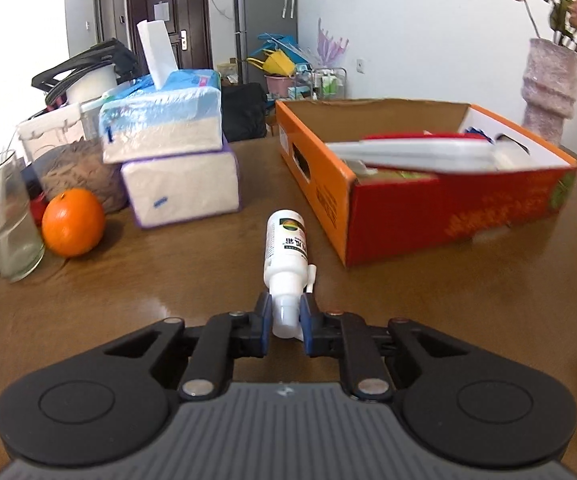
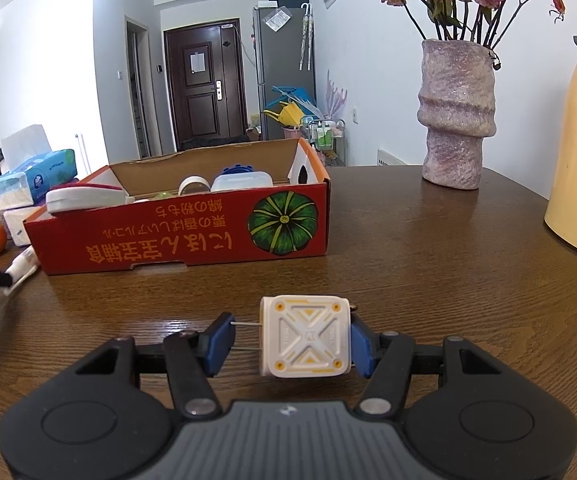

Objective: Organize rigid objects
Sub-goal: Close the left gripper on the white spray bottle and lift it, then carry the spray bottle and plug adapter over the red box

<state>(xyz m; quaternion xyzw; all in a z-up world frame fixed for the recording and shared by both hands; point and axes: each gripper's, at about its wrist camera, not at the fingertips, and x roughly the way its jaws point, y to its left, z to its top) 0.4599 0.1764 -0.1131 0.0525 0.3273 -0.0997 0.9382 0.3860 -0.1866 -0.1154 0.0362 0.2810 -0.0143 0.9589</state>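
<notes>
Left tongs [image 1: 284, 322] were clamped on the spray bottle [image 1: 286, 248] by its nozzle end, long axis pointing straight ahead, low over the surface [image 1: 448, 320]. Box [image 1: 448, 208] lay ahead-right, near. Right tongs [image 2: 288, 340] clamped the charger cube [image 2: 304, 336], prongs sideways.

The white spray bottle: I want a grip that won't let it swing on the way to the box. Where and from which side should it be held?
The left gripper pinches only the narrow nozzle end of the spray bottle, leaving the body cantilevered. Probably better: grip the wider labelled cylinder mid-length, pads across its round sides, coming from the cap end along its axis.
</notes>
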